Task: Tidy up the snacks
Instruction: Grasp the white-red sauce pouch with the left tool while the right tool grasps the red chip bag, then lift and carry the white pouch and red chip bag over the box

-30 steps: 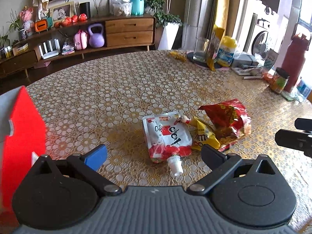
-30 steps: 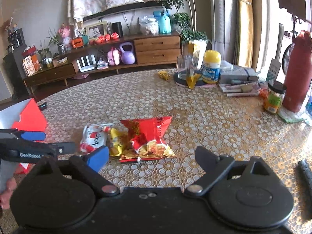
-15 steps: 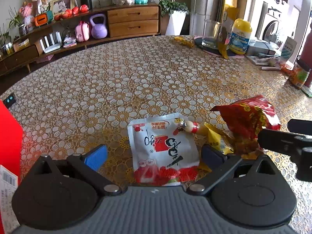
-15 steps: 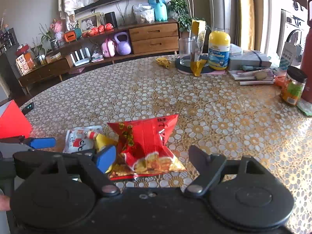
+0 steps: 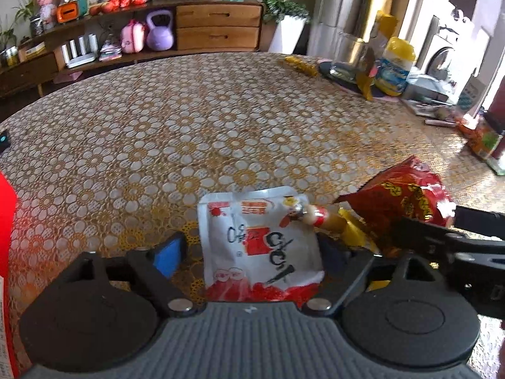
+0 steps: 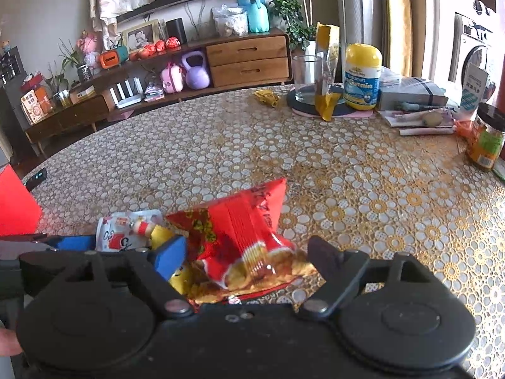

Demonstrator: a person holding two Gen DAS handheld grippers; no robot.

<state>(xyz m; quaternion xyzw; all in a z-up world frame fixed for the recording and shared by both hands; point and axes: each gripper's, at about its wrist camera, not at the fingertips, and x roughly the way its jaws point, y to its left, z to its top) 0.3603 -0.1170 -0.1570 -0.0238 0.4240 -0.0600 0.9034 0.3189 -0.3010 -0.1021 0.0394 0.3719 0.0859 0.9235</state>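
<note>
A white and red spouted pouch (image 5: 258,246) lies on the patterned table between the fingers of my open left gripper (image 5: 252,255). A small sausage stick (image 5: 312,214) and a yellow candy packet (image 5: 353,237) lie at its right. A red chip bag (image 6: 249,237) lies between the fingers of my open right gripper (image 6: 246,255); it also shows in the left wrist view (image 5: 401,202). The pouch shows in the right wrist view (image 6: 123,233) at the left. Neither gripper holds anything.
A red box (image 6: 15,208) stands at the table's left edge. At the far right are a glass (image 6: 306,79), a yellow-capped gummies bottle (image 6: 361,79), a grey box (image 6: 410,93), papers and a jar (image 6: 486,139). A wooden sideboard (image 6: 246,60) stands behind the table.
Both grippers have moved forward and down: the pouch now lies between the left fingers and the chip bag between the right fingers. Both stay open.
</note>
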